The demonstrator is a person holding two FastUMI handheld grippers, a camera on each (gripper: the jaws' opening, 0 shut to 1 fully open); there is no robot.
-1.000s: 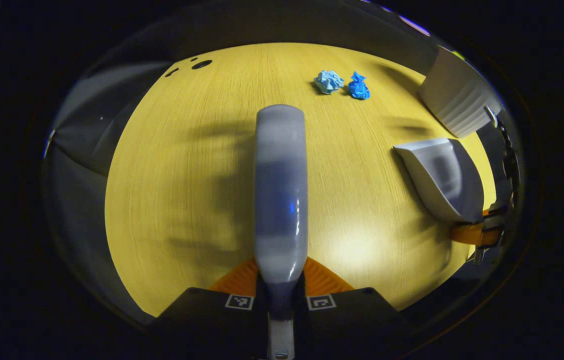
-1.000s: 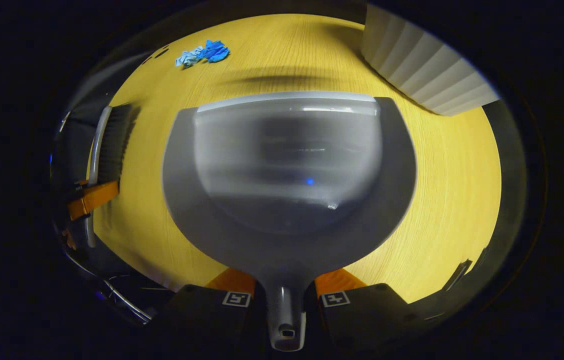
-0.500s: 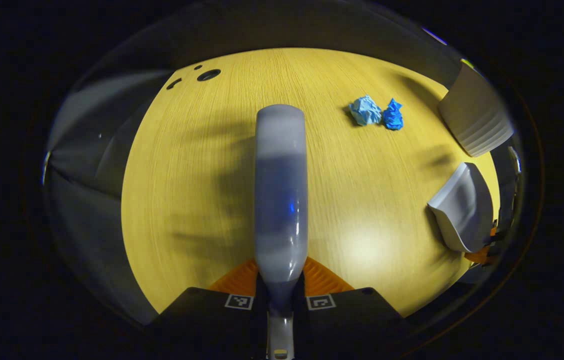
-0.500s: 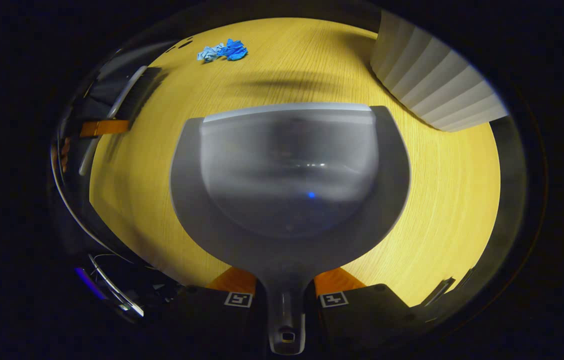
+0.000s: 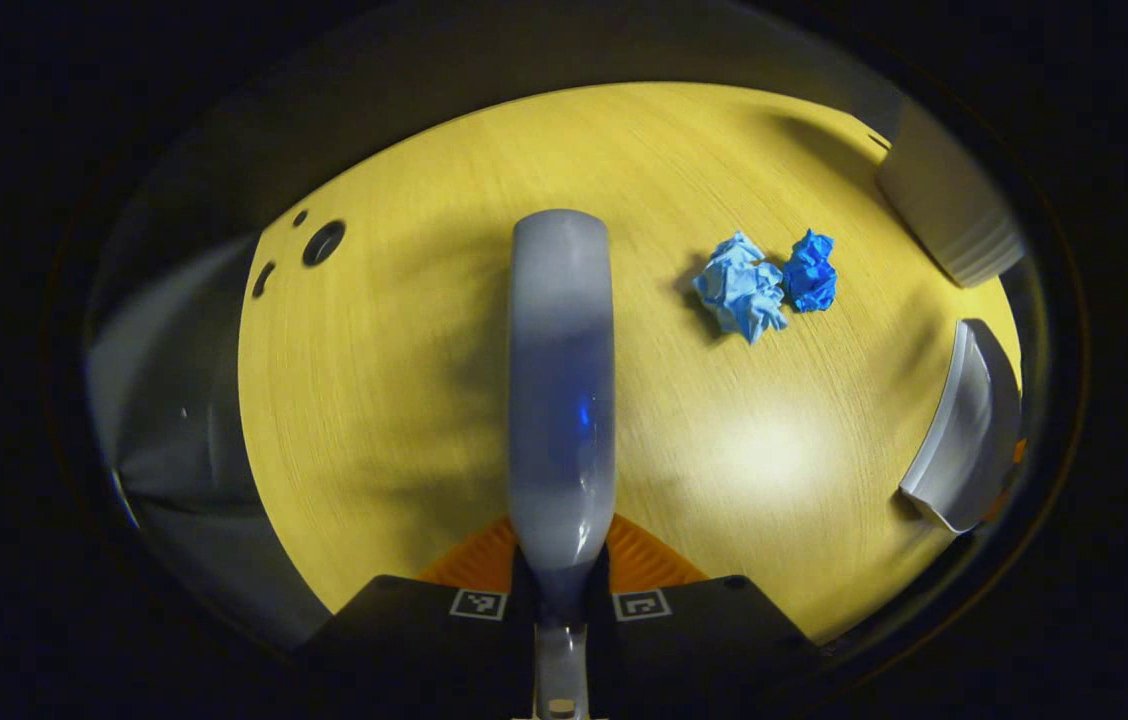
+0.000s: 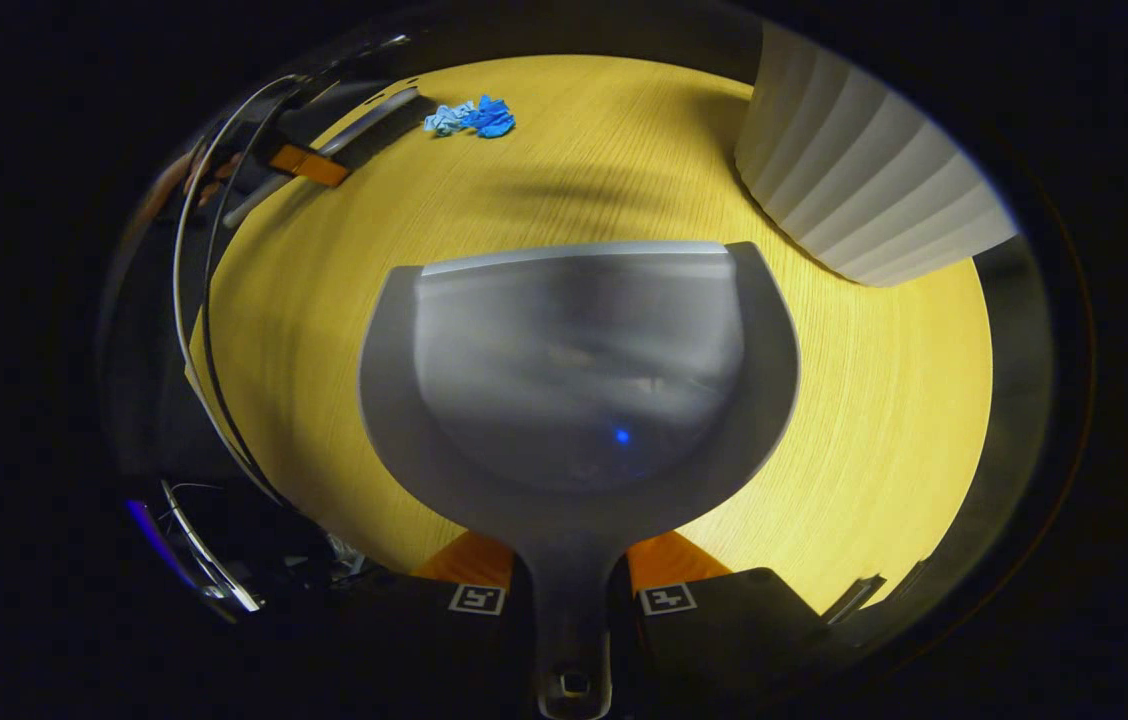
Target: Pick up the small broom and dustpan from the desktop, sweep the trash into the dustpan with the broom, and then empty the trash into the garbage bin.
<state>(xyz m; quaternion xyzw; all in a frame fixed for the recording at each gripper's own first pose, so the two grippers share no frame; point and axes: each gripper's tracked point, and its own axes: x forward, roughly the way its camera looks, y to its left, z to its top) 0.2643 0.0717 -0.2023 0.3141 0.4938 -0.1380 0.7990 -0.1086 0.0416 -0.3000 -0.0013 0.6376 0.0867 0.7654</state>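
My left gripper (image 5: 561,572) is shut on the handle of the small grey broom (image 5: 561,380), which runs straight ahead over the yellow desktop (image 5: 404,400). Two crumpled paper balls lie ahead to the right: a light blue one (image 5: 739,287) touching a darker blue one (image 5: 810,271). The grey dustpan (image 5: 967,427) shows at the far right edge. In the right gripper view, my right gripper (image 6: 569,580) is shut on the dustpan's handle; the pan (image 6: 579,380) opens forward above the desktop. The paper balls (image 6: 474,116) lie far ahead on the left, with the broom (image 6: 354,125) and the left gripper beside them.
A white ribbed garbage bin (image 6: 859,190) stands on the desktop at the right, close to the dustpan's front corner; it also shows as the bin (image 5: 944,210) in the left gripper view. Cable holes (image 5: 322,242) pierce the desktop at the far left. Cables (image 6: 199,300) hang off the left edge.
The left gripper carried the broom forward and nearer the paper balls, which now look bigger and closer. The dustpan slid toward the right edge of the left gripper view. The right gripper shifted slightly.
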